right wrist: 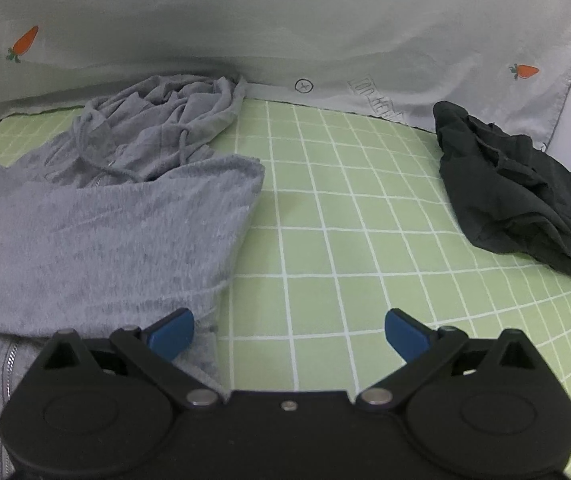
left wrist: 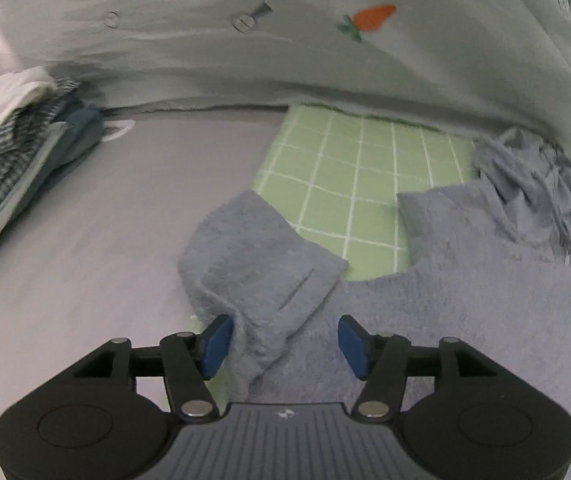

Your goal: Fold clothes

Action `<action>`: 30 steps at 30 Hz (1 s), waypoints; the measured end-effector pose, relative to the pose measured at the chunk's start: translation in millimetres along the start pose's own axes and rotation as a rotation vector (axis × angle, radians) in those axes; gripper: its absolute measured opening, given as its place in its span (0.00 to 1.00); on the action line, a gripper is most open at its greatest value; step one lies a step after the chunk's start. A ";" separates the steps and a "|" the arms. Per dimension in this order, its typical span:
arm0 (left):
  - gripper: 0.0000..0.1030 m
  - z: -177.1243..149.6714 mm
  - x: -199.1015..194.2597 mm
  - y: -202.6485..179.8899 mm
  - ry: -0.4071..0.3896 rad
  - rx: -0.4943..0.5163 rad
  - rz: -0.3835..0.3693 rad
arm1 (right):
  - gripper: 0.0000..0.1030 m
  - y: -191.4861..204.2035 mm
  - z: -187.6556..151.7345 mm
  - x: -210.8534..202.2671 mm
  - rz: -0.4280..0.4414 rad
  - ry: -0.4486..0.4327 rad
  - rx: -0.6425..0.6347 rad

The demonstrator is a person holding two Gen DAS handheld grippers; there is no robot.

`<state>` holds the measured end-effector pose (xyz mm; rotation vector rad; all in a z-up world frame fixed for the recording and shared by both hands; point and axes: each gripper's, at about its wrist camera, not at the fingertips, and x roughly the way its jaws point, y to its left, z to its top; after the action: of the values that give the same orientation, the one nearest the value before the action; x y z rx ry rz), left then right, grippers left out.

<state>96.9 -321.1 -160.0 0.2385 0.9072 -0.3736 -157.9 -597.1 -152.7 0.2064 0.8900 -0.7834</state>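
A fuzzy grey-blue zip hoodie (left wrist: 465, 292) lies on a green checked sheet (left wrist: 349, 168). In the left wrist view my left gripper (left wrist: 283, 346) is open, its blue pads on either side of a folded-over sleeve (left wrist: 261, 264). In the right wrist view the hoodie (right wrist: 97, 240) fills the left side, its hood and drawstrings (right wrist: 165, 128) bunched at the back. My right gripper (right wrist: 289, 334) is open and empty over the green sheet (right wrist: 365, 248), its left pad at the hoodie's right edge.
A crumpled black garment (right wrist: 513, 196) lies at the right on the green sheet. A stack of folded clothes (left wrist: 17, 152) sits at the left on a grey surface (left wrist: 105, 240). A pale carrot-print cloth (left wrist: 285, 32) hangs behind.
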 end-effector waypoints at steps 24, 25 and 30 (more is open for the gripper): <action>0.13 17.6 -79.7 -15.1 -0.202 -0.157 -0.286 | 1.00 -3.5 -6.6 -1.8 0.002 -0.014 0.023; 0.13 16.5 -83.3 -25.0 -0.199 -0.132 -0.335 | 1.00 -4.0 -6.8 -2.2 0.004 -0.016 0.025; 0.44 -3.3 -61.2 -89.3 -0.040 0.139 -0.373 | 1.00 -6.5 -6.5 -3.7 0.002 -0.029 0.027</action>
<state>23.5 -388.0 -116.9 0.1876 0.8872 -0.7862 -167.8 -596.7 -153.0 0.2196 0.8524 -0.7947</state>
